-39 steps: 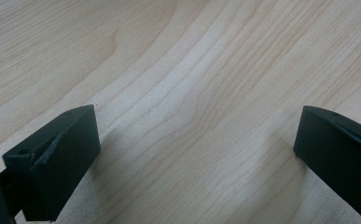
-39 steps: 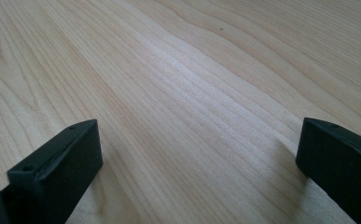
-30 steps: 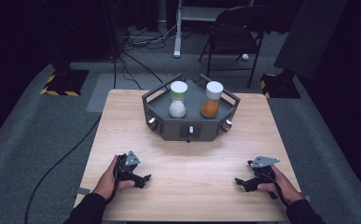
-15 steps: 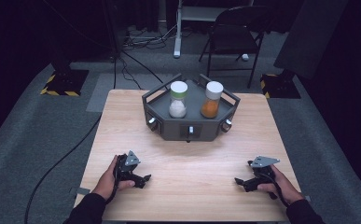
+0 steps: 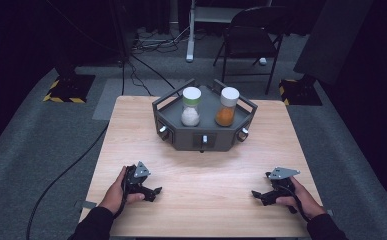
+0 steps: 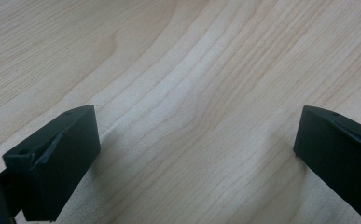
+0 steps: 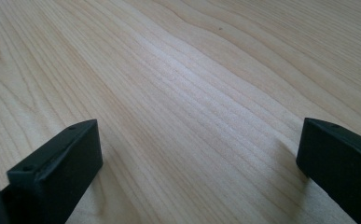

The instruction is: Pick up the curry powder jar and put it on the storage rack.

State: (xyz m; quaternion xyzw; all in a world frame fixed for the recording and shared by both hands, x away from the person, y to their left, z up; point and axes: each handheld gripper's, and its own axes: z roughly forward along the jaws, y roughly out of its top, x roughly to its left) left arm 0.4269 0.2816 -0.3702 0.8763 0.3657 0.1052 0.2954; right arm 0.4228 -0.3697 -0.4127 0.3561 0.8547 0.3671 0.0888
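Note:
A dark grey hexagonal rack (image 5: 181, 141) stands at the far middle of the wooden table (image 5: 211, 175). It carries a jar of white powder (image 5: 191, 107) with a pale green lid and a jar of orange powder (image 5: 227, 107) with a white lid. My left gripper (image 5: 156, 192) rests on the table near the front left, held by a hand, pointing right. Near the front right lies my right gripper (image 5: 256, 194), pointing left. In both gripper views the jaws stand wide apart over bare wood: left gripper (image 6: 194, 154), right gripper (image 7: 199, 161).
Small knobs (image 5: 204, 139) stick out of the rack's front faces. Beyond the table are a folding chair (image 5: 251, 35), cables (image 5: 146, 65) on the grey floor and stands with yellow-black bases (image 5: 68, 89). A cable (image 5: 66, 170) trails off the table's left side.

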